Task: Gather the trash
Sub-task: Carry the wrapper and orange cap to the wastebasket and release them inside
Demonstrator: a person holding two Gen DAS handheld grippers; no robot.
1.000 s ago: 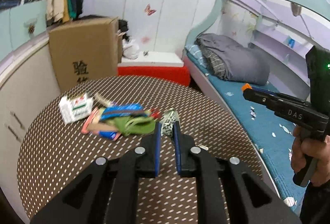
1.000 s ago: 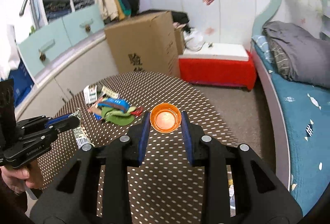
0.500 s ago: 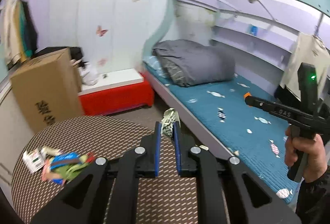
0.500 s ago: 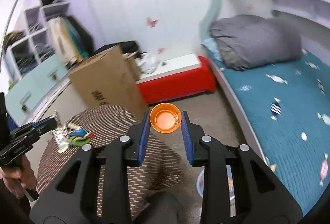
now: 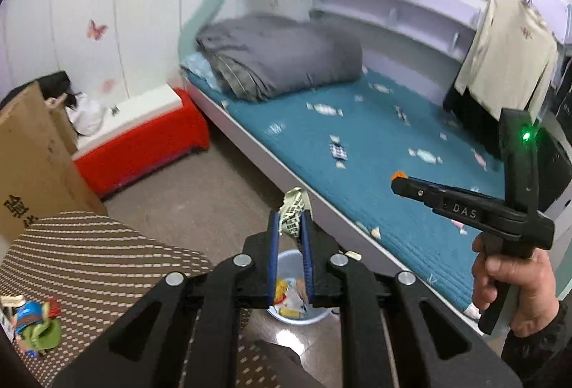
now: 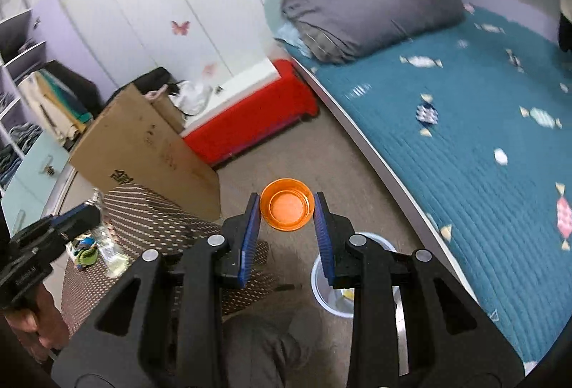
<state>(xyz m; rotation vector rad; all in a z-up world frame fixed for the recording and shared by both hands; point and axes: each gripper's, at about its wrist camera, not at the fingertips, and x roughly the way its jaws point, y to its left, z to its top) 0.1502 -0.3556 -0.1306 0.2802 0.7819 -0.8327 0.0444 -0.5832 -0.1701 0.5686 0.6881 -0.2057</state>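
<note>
On the far left of the left wrist view, the round brown counter (image 5: 89, 255) with pale dots carries a small heap of wrappers (image 5: 34, 323) at its near edge, trash not yet gathered. Behind it stands a cardboard box (image 5: 25, 170), its contents hidden.

In the middle, the left claw (image 5: 290, 227) is nearly closed, its blue pads pinching a crumpled checked wrapper (image 5: 293, 213) that sticks up above the tips. Directly below, seen between the claw's fingers, a pale plastic bin (image 5: 314, 316) sits on the floor beside the bed (image 5: 375, 173). It holds several colourful scraps already.

To the right, a hand carries the right claw (image 5: 398, 181) level over the bed edge. In the right wrist view the right claw (image 6: 286, 209) is partly open, with an orange cap (image 6: 286, 208) between its two blue pads; the pads appear to clamp its rim from either side. The same bin (image 6: 318, 284) shows low in that view, mostly hidden behind the claw's right finger.

Judged from this, the step in hand is carrying two pieces to the bin. The next move calls for centring each claw over the bin's mouth and opening it. The light wrapper may cling to the pads or drift. The cap may bounce out if dropped from high up.
</note>
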